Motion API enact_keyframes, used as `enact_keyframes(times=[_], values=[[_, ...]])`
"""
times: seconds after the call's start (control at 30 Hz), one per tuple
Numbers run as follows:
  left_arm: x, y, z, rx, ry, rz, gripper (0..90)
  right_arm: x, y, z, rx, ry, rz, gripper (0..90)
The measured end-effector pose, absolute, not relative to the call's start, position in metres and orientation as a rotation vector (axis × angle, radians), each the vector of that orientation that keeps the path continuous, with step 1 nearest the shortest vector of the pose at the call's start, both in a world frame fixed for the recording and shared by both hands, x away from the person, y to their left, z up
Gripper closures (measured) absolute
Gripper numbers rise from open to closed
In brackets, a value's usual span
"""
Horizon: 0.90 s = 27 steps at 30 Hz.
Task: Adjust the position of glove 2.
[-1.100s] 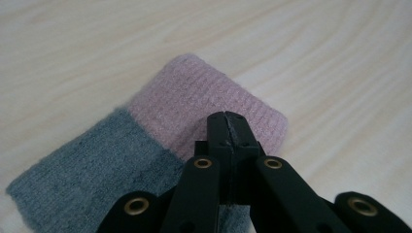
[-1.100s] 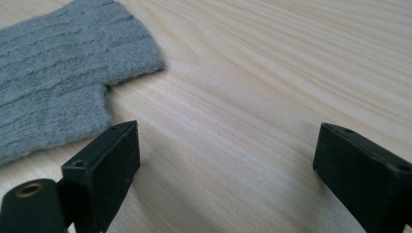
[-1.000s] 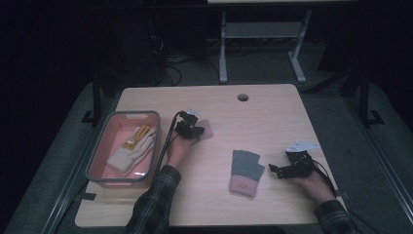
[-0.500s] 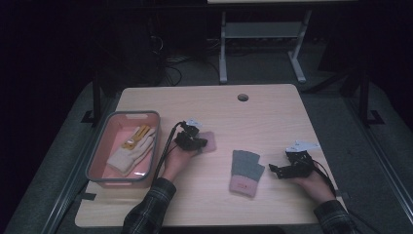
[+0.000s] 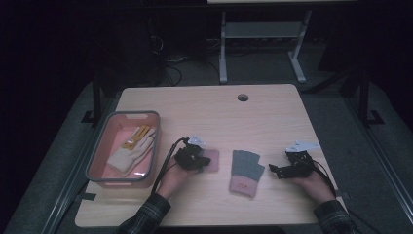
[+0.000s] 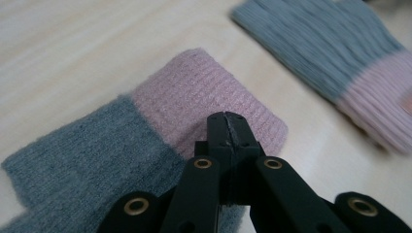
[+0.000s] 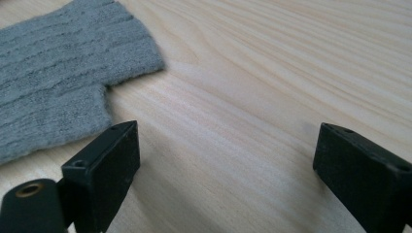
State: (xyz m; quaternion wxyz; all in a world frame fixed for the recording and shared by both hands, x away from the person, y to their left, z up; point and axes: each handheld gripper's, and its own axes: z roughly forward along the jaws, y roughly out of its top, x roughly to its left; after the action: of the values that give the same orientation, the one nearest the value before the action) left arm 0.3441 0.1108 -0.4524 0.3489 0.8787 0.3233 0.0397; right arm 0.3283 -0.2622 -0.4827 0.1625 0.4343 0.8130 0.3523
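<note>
Grey-and-pink glove under the closed left tongs; no writing legible.

High view: fixed above person's side, facing forward and down, far enough to take in whole light wooden bench.
Left claw view: rides claw, looks along closed jaws, very near, low over grey-and-pink knitted glove; second grey-and-pink ribbed glove beyond.
Right claw view: rides claw, close and low over bench, jaws wide apart.
Shared: ribbed glove, bench top.
</note>
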Motion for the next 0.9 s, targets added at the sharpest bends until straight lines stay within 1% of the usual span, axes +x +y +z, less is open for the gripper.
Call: enact_keyframes(times=[0.13, 0.3, 0.43, 0.57, 0.7, 0.9], values=[[0.341, 0.112, -0.445, 2.262, 0.814, 0.110, 89.6, 0.328, -0.262, -0.483, 1.239, 2.319, 1.005, 9.5], [0.358, 0.106, -0.435, 2.223, 0.823, 0.167, 89.6, 0.328, -0.262, -0.483, 1.240, 2.319, 1.006, 9.5], [0.375, 0.097, -0.439, 2.212, 0.845, 0.173, 89.6, 0.329, -0.262, -0.483, 1.234, 2.317, 1.007, 9.5], [0.385, 0.087, -0.449, 2.237, 0.862, 0.157, 89.6, 0.329, -0.262, -0.483, 1.233, 2.317, 1.006, 9.5], [0.381, 0.081, -0.452, 2.262, 0.838, 0.133, 89.6, 0.328, -0.262, -0.483, 1.240, 2.319, 1.006, 9.5], [0.362, 0.078, -0.452, 2.305, 0.765, 0.100, 89.6, 0.328, -0.262, -0.483, 1.240, 2.319, 1.006, 9.5]])
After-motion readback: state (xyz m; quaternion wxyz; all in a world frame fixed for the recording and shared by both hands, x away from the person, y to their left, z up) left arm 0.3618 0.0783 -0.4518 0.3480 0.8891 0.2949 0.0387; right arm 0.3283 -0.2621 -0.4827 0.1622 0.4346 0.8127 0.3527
